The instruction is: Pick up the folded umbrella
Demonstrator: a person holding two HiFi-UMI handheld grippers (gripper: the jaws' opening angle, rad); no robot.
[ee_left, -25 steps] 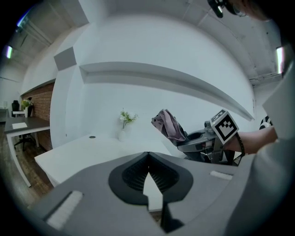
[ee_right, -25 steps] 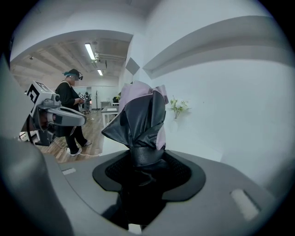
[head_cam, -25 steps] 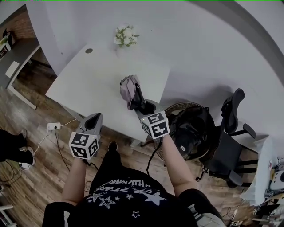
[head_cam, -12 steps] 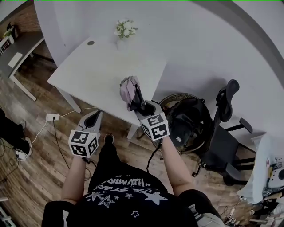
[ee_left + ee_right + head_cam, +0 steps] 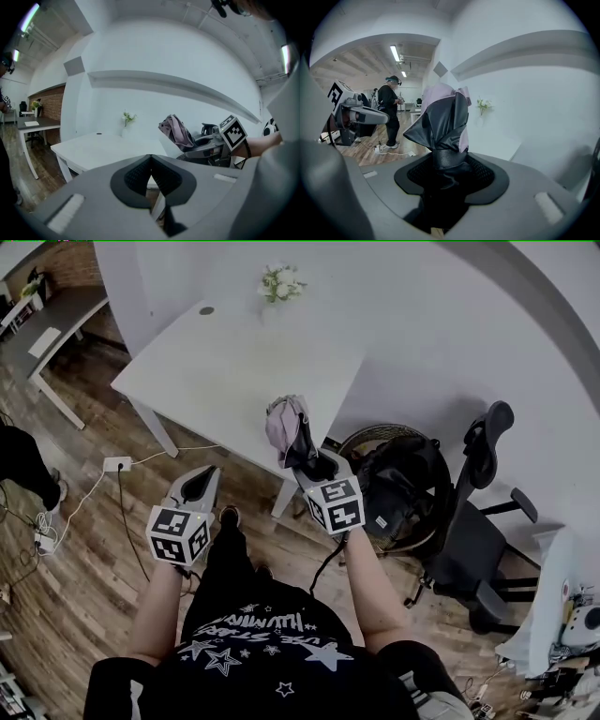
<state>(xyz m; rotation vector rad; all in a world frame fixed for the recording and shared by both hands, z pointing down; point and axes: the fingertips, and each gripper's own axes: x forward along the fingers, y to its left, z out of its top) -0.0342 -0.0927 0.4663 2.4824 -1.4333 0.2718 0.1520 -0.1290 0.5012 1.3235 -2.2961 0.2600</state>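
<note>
Pink folded umbrella (image 5: 284, 427) in right gripper (image 5: 316, 467)

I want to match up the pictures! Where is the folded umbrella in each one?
Head view: the folded umbrella is in the middle, sticking up from the right gripper.
Left gripper view: right of centre, pink and bunched.
Right gripper view: dead centre, rising out of the jaws.
Shared landmark: the flowers on the white table, in all three.
</note>
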